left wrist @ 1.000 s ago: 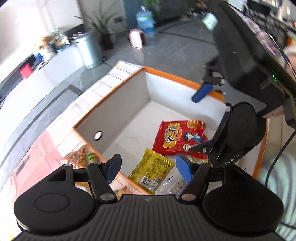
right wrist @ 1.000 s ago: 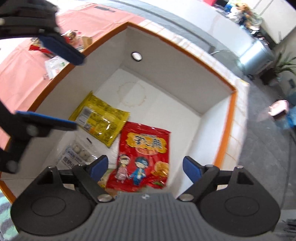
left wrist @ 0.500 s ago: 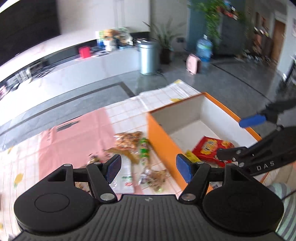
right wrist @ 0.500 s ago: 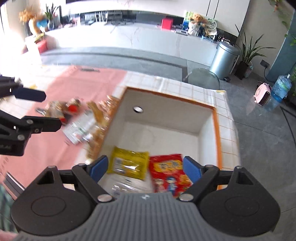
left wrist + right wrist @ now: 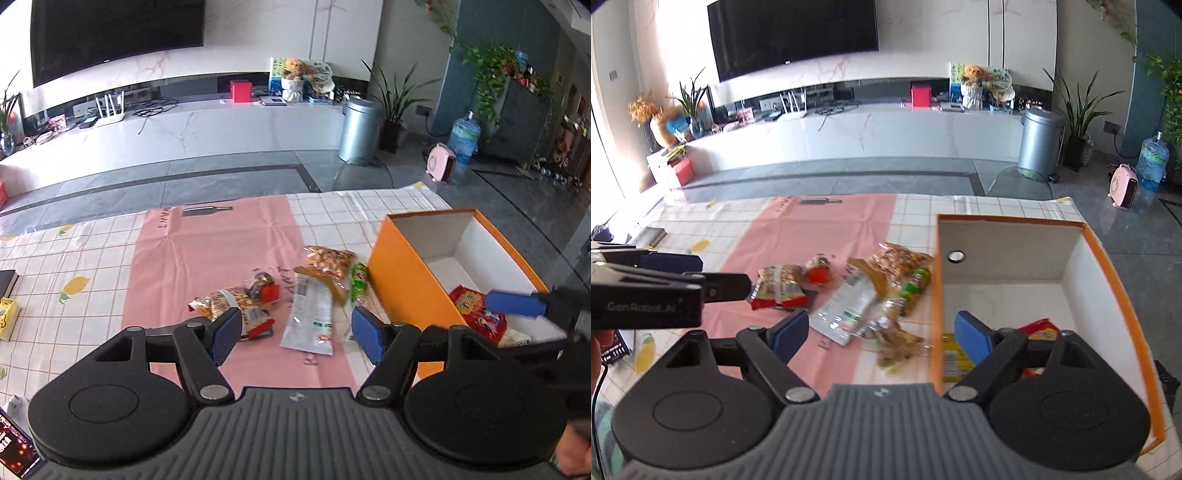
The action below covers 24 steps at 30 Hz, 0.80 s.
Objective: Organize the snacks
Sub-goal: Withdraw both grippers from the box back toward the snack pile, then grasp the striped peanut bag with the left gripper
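Several snack packets lie piled on the pink cloth: a silver packet point(image 5: 310, 314), a nut bag point(image 5: 328, 264), a green packet point(image 5: 358, 284) and a red-edged bag point(image 5: 236, 302). To their right stands the orange box point(image 5: 402, 280), white inside point(image 5: 1008, 258), holding a red packet point(image 5: 476, 314) and a yellow packet point(image 5: 955, 360). My left gripper point(image 5: 295, 334) hangs open above the pile's near side, nothing between its fingers. My right gripper point(image 5: 881, 334) hovers over the box's left wall, its jaws closing a little on nothing. Its blue pad point(image 5: 513, 303) shows over the box.
The checked tablecloth with the pink panel point(image 5: 207, 240) runs to the table's far edge. A yellow carton point(image 5: 7, 317) and a dark book point(image 5: 7, 280) sit at the far left. A phone point(image 5: 14, 446) lies at the near left corner.
Both grippers have drawn back and up from over the box's inside and swung left, levelling out. The snack pile on the pink cloth has come into both views.
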Each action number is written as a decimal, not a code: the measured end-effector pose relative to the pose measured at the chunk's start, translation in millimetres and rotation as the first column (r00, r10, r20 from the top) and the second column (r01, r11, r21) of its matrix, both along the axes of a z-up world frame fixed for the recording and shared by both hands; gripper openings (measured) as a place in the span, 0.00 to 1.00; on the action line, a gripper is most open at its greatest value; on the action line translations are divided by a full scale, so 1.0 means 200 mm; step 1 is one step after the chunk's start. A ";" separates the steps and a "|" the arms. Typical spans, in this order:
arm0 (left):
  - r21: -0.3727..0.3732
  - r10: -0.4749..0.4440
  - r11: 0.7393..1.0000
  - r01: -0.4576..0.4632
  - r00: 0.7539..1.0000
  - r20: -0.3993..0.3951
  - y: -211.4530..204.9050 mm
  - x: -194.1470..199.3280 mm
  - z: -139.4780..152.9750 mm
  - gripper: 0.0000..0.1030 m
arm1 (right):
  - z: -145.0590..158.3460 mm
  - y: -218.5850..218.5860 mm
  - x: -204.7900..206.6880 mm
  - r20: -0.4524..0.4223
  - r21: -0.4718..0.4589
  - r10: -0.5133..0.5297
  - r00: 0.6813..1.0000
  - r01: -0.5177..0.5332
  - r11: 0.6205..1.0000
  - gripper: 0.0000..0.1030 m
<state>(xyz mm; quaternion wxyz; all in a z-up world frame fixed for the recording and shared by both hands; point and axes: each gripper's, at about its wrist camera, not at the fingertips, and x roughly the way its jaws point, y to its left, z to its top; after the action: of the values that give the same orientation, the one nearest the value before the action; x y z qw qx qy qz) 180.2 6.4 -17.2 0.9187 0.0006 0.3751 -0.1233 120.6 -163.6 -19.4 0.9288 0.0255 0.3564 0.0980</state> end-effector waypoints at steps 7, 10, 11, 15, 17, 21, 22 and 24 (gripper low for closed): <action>-0.004 0.026 1.000 -0.026 1.000 -0.015 0.11 0.06 -0.06 0.78 | -0.16 0.21 0.03 0.013 -0.013 -0.026 1.000 0.026 1.000 0.75; -0.028 0.032 0.999 -0.033 0.999 -0.039 0.14 0.09 -0.13 0.77 | -0.23 0.24 0.07 -0.003 -0.016 -0.037 0.999 0.037 0.999 0.75; -0.040 0.028 0.999 -0.030 0.999 -0.046 0.14 0.10 -0.15 0.77 | -0.26 0.25 0.09 -0.014 -0.021 -0.041 0.999 0.041 0.999 0.75; -0.069 0.023 0.997 -0.029 0.996 -0.081 0.17 0.15 -0.24 0.77 | -0.35 0.26 0.19 -0.048 -0.056 -0.061 0.997 0.059 0.997 0.70; -0.077 0.027 0.996 -0.034 0.995 -0.095 0.19 0.17 -0.28 0.76 | -0.40 0.26 0.24 -0.065 -0.053 -0.066 0.996 0.063 0.997 0.68; -0.112 0.031 0.993 -0.045 0.992 -0.120 0.23 0.23 -0.35 0.76 | -0.46 0.26 0.34 -0.082 -0.048 -0.068 0.994 0.064 0.997 0.67; -0.114 0.032 0.992 -0.047 0.991 -0.130 0.23 0.24 -0.36 0.76 | -0.48 0.27 0.36 -0.088 -0.046 -0.066 0.994 0.062 0.997 0.67; -0.105 0.052 0.992 -0.068 0.988 -0.144 0.25 0.26 -0.40 0.76 | -0.50 0.27 0.40 -0.090 -0.060 -0.077 0.993 0.072 0.996 0.67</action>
<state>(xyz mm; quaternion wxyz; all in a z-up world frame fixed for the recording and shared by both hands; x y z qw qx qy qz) 232.6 55.5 -97.3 0.8919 -0.0697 0.4316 -0.1158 200.4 -108.7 -119.3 0.9148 0.0168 0.4003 0.0517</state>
